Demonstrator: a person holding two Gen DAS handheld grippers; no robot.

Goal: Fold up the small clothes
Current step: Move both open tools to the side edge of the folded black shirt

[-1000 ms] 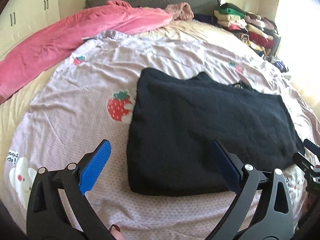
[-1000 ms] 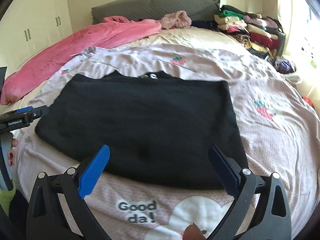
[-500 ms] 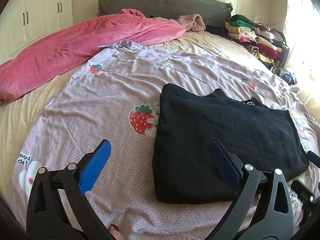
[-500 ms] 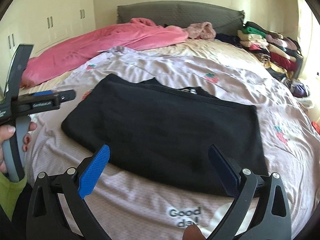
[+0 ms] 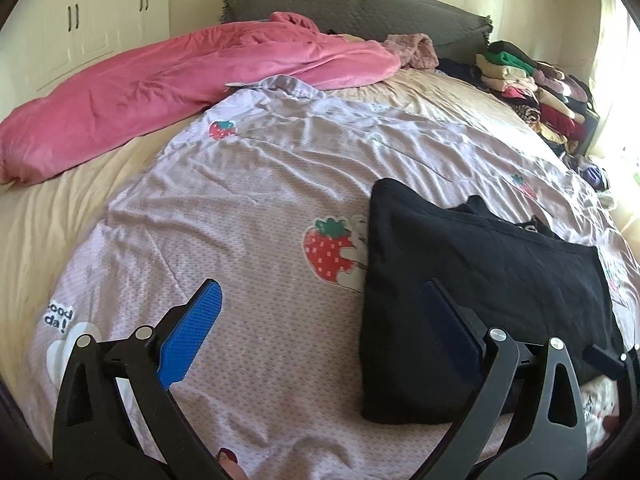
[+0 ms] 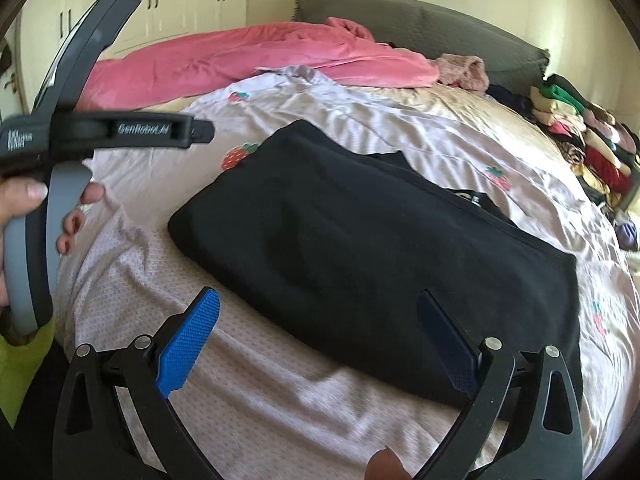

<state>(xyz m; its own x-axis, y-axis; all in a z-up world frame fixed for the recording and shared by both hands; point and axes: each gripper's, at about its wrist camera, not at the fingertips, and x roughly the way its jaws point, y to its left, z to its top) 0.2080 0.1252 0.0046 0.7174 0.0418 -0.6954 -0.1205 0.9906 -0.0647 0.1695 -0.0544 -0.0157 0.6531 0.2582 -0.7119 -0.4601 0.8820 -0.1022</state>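
While I hold both tongs above the bed, the black garment [image 6: 372,264] lies folded flat on the lilac strawberry-print sheet [image 5: 240,208], a thick, dark, roughly rectangular slab with a rounded, doubled edge on its left side and straighter edges along the near side and right. At its far edge a bit of neckline sticks out, and a small white mark shows there in the right wrist view, too small for me to read. The cloth looks soft and matte, with shallow dents across its top and no loose sleeves showing. My left gripper [image 5: 320,328] has its blue pads wide apart and empty, hanging over the sheet just left of the garment, its right finger in front of the garment's near left corner. My right gripper [image 6: 320,340] is likewise spread wide with nothing between its fingers, above the garment's near edge. From the right wrist camera I see my left hand [image 6: 36,216] around the grey handle of the other tool. A pink blanket [image 5: 172,88] lies bunched along the far left of the bed, and a pile of folded clothes [image 5: 532,92] sits at the far right.
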